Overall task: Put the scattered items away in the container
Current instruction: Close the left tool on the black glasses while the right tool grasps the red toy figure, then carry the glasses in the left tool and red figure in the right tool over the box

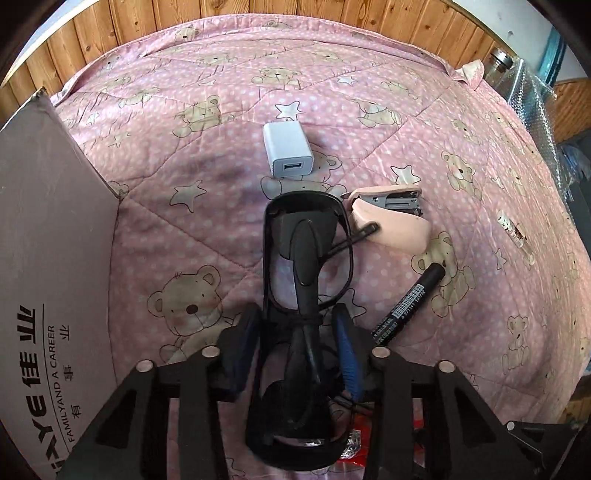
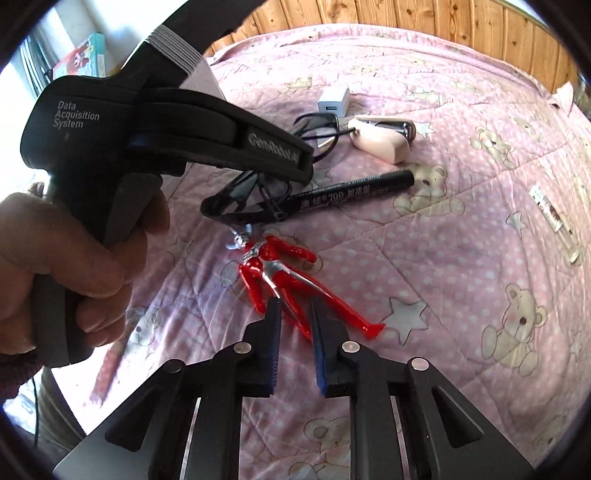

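Glasses (image 1: 306, 258) clamped at the bridge in left gripper (image 1: 295, 332), fingers closed on the frame, folded temples sticking forward, lifted off the quilt (image 1: 184, 155). Same glasses (image 2: 243, 199) seen from right wrist view hanging under the left gripper (image 2: 291, 162), above the quilt (image 2: 443, 258). Left gripper held by a hand (image 2: 66, 258). Box (image 1: 48, 240) at far left in left view, just beside the gripper, side wall with printed text facing in; inside not visible.

Right gripper (image 2: 295, 314) part open, narrow gap, holding nothing; hovering over legs of red figure (image 2: 280, 273) lying flat on quilt. Contact with figure unclear.

Still on quilt: charger (image 1: 287, 154) ahead of glasses, USB port facing camera; pink stapler (image 1: 388, 218) just right of glasses, one temple tip overlapping it in view; black marker (image 1: 410, 302) near stapler, tilted; small tube (image 1: 513, 232) well apart at right. Wood panel wall (image 1: 295, 14) behind the bed.
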A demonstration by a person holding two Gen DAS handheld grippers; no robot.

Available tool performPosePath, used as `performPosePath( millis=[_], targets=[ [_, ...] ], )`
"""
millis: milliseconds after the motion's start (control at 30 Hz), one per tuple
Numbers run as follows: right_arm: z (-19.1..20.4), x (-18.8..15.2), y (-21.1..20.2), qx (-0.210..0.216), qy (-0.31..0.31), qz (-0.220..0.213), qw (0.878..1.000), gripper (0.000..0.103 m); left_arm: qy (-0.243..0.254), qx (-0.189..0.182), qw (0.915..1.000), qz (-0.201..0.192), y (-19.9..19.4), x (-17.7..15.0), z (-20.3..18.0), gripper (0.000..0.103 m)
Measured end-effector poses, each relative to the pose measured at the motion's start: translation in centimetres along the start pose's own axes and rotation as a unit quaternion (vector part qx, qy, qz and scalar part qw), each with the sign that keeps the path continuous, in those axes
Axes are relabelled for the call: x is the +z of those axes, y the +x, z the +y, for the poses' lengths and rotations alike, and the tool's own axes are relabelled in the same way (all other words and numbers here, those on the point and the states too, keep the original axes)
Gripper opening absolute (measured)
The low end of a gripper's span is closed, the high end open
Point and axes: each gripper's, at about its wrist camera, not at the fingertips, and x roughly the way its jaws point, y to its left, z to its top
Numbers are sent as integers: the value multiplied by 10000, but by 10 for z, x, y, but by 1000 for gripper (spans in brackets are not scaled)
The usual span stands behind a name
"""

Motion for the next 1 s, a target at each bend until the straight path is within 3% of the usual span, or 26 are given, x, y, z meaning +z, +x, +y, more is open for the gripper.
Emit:
performPosePath(
  millis=[167, 433, 700, 1000],
  targets=[
    [-16, -9, -4, 543, 650, 28, 9964, 9, -186, -120, 9997, -102, -10, -2, 12, 36],
    [-27, -9, -20, 824, 1001, -145, 9915, 8, -319, -150, 9992, -205, -18, -2, 15, 36],
    [-42, -13, -43, 920, 1081, -332, 9893, 8, -338, -189, 9984, -407, -42, -4, 13, 36],
    [-13, -14, -65, 836, 985, -530, 9902, 8, -346, -225, 9972, -616, -84, -26, 20, 36]
  ],
)
